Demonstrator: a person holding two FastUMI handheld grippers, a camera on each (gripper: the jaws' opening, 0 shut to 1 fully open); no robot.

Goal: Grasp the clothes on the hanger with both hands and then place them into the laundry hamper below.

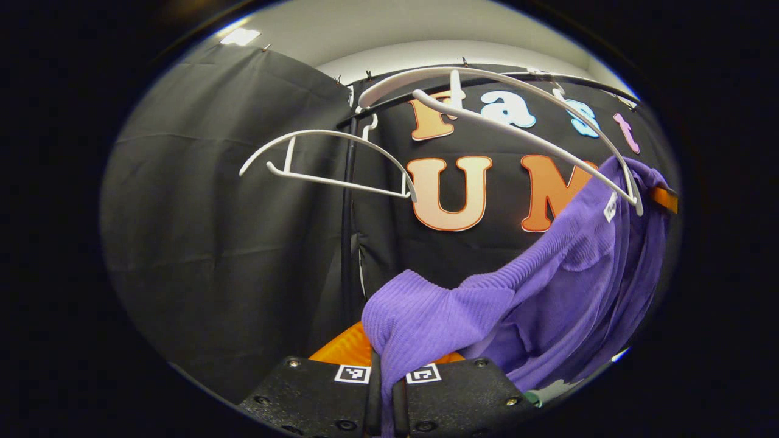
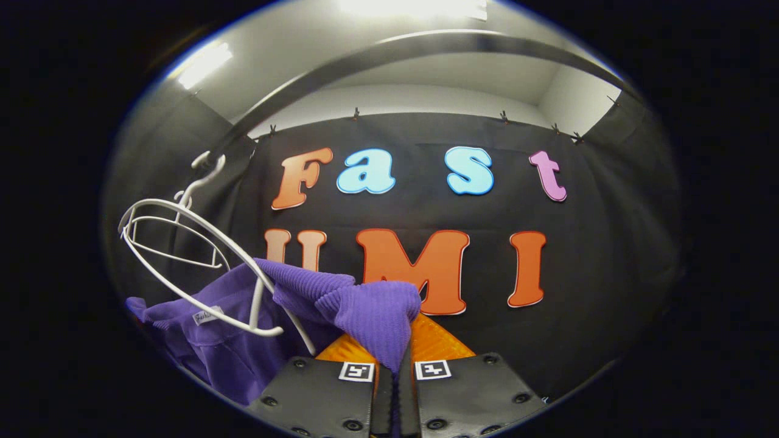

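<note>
Grasping looks done: left gripper (image 1: 382, 389) and right gripper (image 2: 394, 389) each pinch the purple sweater (image 1: 566, 286), partly on the white hanger (image 1: 535, 137) at two o'clock (hamper drop remains).

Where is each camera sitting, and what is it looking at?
Left gripper view: rides on the left gripper, looking forward and up at white hangers on a rail; its own two fingers pinch the purple garment.
Right gripper view: rides on the right gripper, facing the booth's black wall, with the hangers to its left; its own fingers pinch the same purple garment.
Shared: both views show the purple garment, the white hangers and the black wall.
</note>
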